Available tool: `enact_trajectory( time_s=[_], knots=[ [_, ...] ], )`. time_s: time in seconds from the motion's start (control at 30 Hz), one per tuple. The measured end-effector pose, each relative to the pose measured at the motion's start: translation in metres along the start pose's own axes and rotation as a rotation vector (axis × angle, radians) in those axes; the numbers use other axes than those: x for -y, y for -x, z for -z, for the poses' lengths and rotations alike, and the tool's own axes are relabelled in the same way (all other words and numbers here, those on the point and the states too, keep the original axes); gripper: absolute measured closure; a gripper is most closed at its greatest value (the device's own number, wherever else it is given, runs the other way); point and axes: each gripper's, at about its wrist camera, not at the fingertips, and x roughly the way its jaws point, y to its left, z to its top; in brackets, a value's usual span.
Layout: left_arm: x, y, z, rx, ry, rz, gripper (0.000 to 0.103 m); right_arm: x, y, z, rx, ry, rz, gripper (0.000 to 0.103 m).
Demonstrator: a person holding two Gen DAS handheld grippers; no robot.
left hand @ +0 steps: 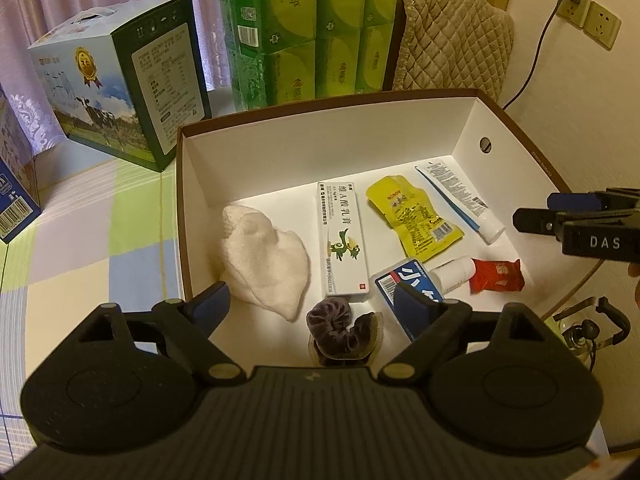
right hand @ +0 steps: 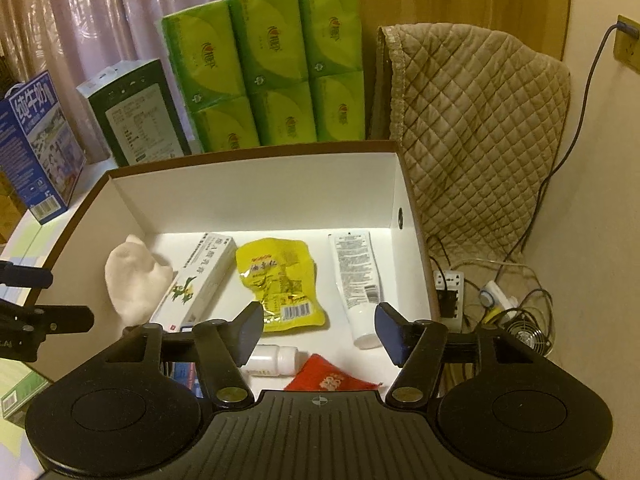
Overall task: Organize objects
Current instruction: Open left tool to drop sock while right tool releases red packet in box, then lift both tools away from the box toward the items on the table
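An open cardboard box (left hand: 320,110) with a white inside holds several items. In the left wrist view these are a white sock (left hand: 264,256), a white ointment carton (left hand: 342,240), a yellow snack packet (left hand: 414,220), a white tube (left hand: 460,200), a small white bottle (left hand: 454,274), a red packet (left hand: 496,276), a blue-and-white carton (left hand: 396,284) and a dark purple scrunchie (left hand: 340,328). My left gripper (left hand: 314,308) hangs open over the box's near edge, and the scrunchie lies loose between its fingers. My right gripper (right hand: 320,332) is open and empty above the bottle (right hand: 272,360) and red packet (right hand: 328,376).
Milk cartons (left hand: 120,92) and green tissue packs (right hand: 264,76) stand behind the box on a checked cloth (left hand: 100,240). A quilted cover (right hand: 480,132), a power strip (right hand: 448,292), cables and a small fan (right hand: 528,336) lie to the right.
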Motion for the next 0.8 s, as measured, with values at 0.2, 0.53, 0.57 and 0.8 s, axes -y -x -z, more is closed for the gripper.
enact_trajectory(
  time_s=[0.2,0.53,0.57,0.8],
  knots=[
    [0.002,0.005,0.001,0.008,-0.001,0.003,0.015,-0.004,0.008,0.003,0.006,-0.004,-0.009,0.042],
    [0.000,0.022,0.007,0.026,0.016,0.004,0.015,-0.006,0.027,0.013,0.017,-0.021,-0.024,0.040],
    [0.001,0.024,0.008,0.028,0.017,0.004,0.015,-0.007,0.029,0.015,0.019,-0.022,-0.027,0.040],
    [0.002,0.042,0.015,0.050,0.021,0.008,0.015,-0.013,0.049,0.022,0.041,-0.033,-0.047,0.040]
  ],
)
